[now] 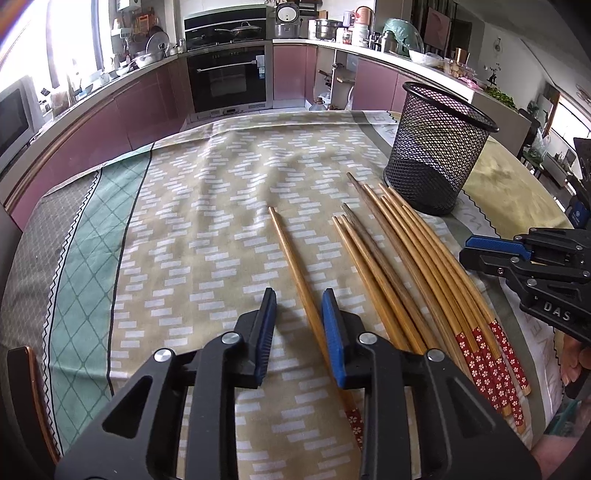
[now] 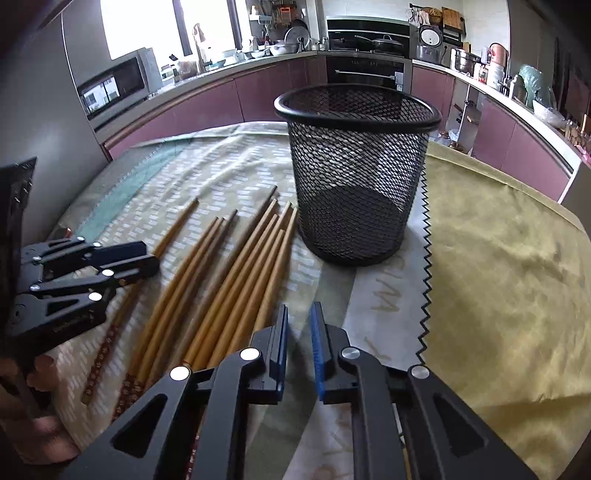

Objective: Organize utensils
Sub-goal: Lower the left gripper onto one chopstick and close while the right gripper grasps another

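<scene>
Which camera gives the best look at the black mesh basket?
The right wrist view: the basket stands central, whole, rim to base, nothing inside. The left wrist view shows it smaller, off toward the right edge, behind the chopsticks.

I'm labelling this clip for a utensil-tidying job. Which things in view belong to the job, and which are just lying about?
Belongs to the job:
- lone chopstick, between the left gripper fingers
- bundle of chopsticks
- black mesh holder, standing upright and empty
- right gripper

Just lying about:
- patterned tablecloth
- oven
- rice cooker
- microwave
</scene>
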### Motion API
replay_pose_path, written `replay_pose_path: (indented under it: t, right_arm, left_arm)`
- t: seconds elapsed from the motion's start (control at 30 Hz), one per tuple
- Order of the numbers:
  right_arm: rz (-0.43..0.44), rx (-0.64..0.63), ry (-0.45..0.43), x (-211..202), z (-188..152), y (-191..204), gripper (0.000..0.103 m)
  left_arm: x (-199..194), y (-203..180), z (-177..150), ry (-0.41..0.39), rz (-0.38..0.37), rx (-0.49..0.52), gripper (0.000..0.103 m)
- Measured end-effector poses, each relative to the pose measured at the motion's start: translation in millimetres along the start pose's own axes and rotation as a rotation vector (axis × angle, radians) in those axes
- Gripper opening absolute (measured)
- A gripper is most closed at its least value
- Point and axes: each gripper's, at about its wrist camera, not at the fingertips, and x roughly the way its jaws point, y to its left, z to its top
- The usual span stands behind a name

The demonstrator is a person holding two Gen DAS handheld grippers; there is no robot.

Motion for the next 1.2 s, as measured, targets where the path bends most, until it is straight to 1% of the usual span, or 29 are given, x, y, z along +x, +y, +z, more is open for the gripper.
replay_pose_path:
  t: [0.07,0.17,0.23,0.4,0.47,0.53,0.57,0.7,0.77,0.8,0.87,0.9,0.93,0.97,1.0,1.07,1.17,1.2]
  right_arm:
    - [0.012,-0.001,-0.003,-1.1,1.3,2.0,0.014]
    - [-0.005,-0.028,0.004,0.7,2.0,7.2,0.014]
    - [-0.016,-0.029,0.027,4.3,1.0,5.9,0.014]
    - [0.026,-0.011,0.003,-3.4,-0.1,4.1,0.014]
    - [0.036,-0.019,0.01,-2.8,0.4,6.8,0.015]
    - [0.032,-0.021,0.012,-1.2,1.2,7.5,0.018]
    - [0.027,-0.018,0.015,-0.5,1.9,7.5,0.021]
    - [0.014,-0.016,0.029,4.1,5.9,9.1,0.022]
    - [0.006,-0.028,0.051,9.8,8.3,10.8,0.023]
    - [-0.001,-0.036,0.046,11.7,9.2,11.7,0.022]
    - [-0.015,-0.047,0.044,14.9,12.4,13.6,0.021]
    - [-0.017,-0.049,0.042,16.0,13.5,14.5,0.018]
    - [-0.012,-0.046,0.041,17.1,14.4,14.4,0.015]
    - [0.0,-0.04,0.039,18.1,15.1,13.2,0.01]
    - [0.011,-0.033,0.04,18.4,15.7,12.1,0.008]
    - [0.032,-0.008,0.035,17.9,16.0,7.7,0.006]
    - [0.048,0.012,0.021,14.8,14.6,5.2,0.006]
    - [0.065,0.013,0.01,11.5,14.1,5.3,0.005]
  left_arm:
    - [1.4,0.4,2.1,0.002,-0.002,-0.003,0.026]
    - [3.1,-1.0,4.1,0.002,0.004,0.005,0.026]
    - [4.0,-1.5,5.1,0.003,0.005,0.011,0.026]
    - [4.5,0.6,7.4,0.006,-0.008,0.002,0.026]
    - [4.6,0.1,7.0,0.004,-0.009,0.005,0.026]
    - [5.1,0.6,7.0,0.003,-0.011,0.008,0.026]
    - [5.7,1.2,6.8,0.004,-0.012,0.009,0.026]
    - [7.1,3.4,9.5,0.009,-0.019,0.007,0.026]
    - [8.7,3.3,11.2,0.011,-0.019,0.007,0.025]
    - [9.4,3.3,12.3,0.012,-0.019,0.007,0.025]
    - [11.0,3.0,15.5,0.014,-0.016,0.004,0.02]
    - [11.8,3.6,16.7,0.015,-0.017,0.002,0.018]
    - [12.6,4.6,18.3,0.017,-0.017,-0.004,0.014]
    - [13.3,5.5,18.9,0.019,-0.019,-0.011,0.012]
    - [13.5,6.4,20.2,0.021,-0.023,-0.019,0.011]
    - [13.6,8.1,21.3,0.022,-0.03,-0.035,0.007]
    - [12.2,9.0,20.7,0.019,-0.042,-0.049,0.007]
    - [11.2,8.7,20.2,0.016,-0.047,-0.05,0.007]
